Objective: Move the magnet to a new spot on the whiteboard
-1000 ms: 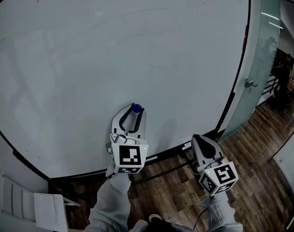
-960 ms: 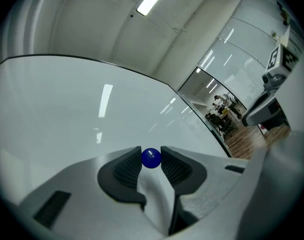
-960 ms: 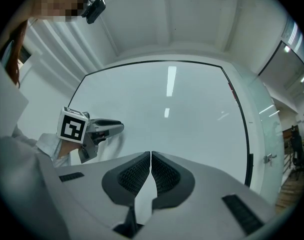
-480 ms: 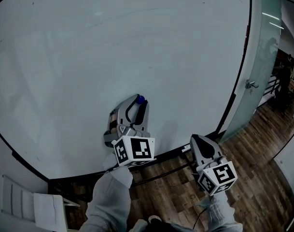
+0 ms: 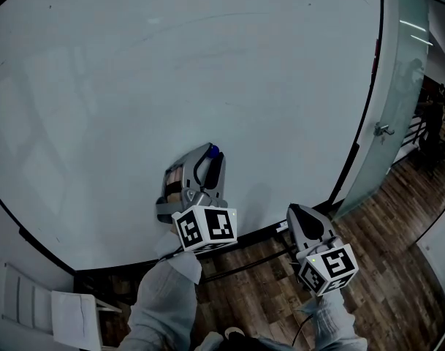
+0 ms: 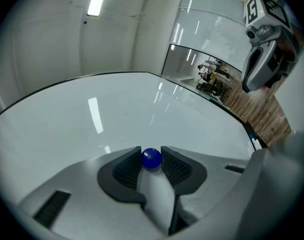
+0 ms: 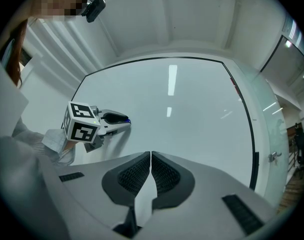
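A small blue ball magnet (image 6: 152,158) sits pinched between the ribbed pads of my left gripper (image 6: 152,160), which is shut on it. In the head view that gripper (image 5: 211,156) lies rolled onto its side against the lower middle of the whiteboard (image 5: 207,64), the magnet (image 5: 213,151) at its tip. I cannot tell whether the magnet touches the board. My right gripper (image 5: 295,210) hangs lower right, near the board's bottom edge; its jaws (image 7: 151,156) are shut with nothing between them. The right gripper view also shows the left gripper (image 7: 123,120) on the board.
The board's black frame (image 5: 368,101) runs down the right side, with a marker ledge (image 5: 259,232) along the bottom. A glass door with a handle (image 5: 383,130) stands to the right. Wooden floor (image 5: 397,218) lies below, and a white sheet (image 5: 72,316) sits lower left.
My left gripper has rolled onto its side, its marker cube swinging right, and has carried the magnet slightly up and right along the board. The right gripper has stayed put.
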Demonstrator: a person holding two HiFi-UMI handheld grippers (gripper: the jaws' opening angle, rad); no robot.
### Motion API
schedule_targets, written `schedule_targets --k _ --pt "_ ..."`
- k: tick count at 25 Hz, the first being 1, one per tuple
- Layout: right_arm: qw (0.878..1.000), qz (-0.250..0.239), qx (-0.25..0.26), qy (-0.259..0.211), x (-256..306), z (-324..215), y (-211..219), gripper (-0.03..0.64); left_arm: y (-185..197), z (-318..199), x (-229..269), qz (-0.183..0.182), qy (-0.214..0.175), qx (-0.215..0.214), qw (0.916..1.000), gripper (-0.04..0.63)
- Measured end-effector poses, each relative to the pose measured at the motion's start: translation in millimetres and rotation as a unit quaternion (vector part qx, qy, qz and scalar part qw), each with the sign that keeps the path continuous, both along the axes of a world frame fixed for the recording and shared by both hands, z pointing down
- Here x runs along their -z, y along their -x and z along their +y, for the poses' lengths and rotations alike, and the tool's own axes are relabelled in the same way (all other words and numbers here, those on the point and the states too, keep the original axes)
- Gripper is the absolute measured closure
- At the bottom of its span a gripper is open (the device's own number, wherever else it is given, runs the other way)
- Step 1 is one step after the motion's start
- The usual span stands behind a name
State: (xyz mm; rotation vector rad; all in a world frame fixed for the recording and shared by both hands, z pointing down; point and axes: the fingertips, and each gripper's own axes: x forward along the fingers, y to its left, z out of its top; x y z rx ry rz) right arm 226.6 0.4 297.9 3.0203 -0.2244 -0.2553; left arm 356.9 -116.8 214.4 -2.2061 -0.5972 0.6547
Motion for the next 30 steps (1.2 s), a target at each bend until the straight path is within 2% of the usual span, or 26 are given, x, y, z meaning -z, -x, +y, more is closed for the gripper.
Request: schedule_targets --k 7,11,14,24,30 --pt "1.0 0.005 -0.001 0.0 0 0 -3 0.584 -4 3 -5 0.011 -0.024 0.016 0.9995 0.457" --pt "1.0 0.006 -0.003 -0.012 -3 -1 0 0.584 -1 8 -16 -0.006 -0.029 -0.004 0.9996 0.382" --pt "1.0 0.005 -0.004 -0.007 -2 -1 1 0.584 3 4 -13 -0.01 -0.016 -0.014 0.9997 0.368" --pt "1.0 -0.004 -0.003 -0.008 -6 -11 4 0.584 13 -22 -21 -0.073 0.036 -0.059 0.9949 0.36" --pt "1.0 -0.006 0.013 -0.021 -11 -29 1 0.584 15 -52 -38 -0.11 0.057 -0.056 0.9908 0.36"
